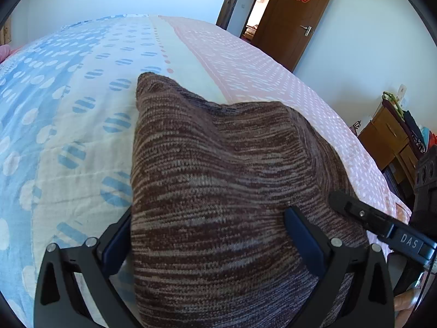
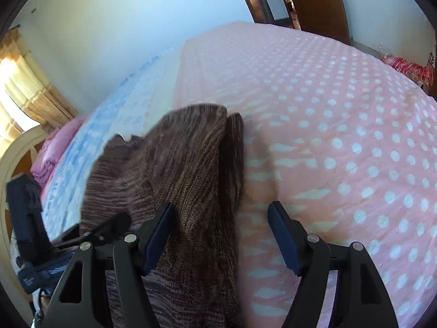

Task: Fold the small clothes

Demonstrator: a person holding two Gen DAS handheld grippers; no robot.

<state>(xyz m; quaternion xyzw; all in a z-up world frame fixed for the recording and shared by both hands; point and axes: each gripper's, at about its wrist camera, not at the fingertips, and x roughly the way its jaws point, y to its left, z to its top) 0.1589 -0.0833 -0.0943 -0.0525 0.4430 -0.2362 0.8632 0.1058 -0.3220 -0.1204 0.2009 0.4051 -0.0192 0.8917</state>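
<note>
A brown and beige striped knit garment lies on the bed, bunched and partly folded. My left gripper is open, its two fingers standing either side of the garment's near part. The other gripper's finger shows at the right in the left wrist view. In the right wrist view the garment lies at the left. My right gripper is open, with the garment's right edge between its fingers; the left finger rests over the fabric and the right finger is over the pink sheet.
The bed sheet is blue-dotted at the left, cream in the middle, pink with white dots at the right. A brown door stands behind the bed, a wooden cabinet at the right. Pink bedding lies far left.
</note>
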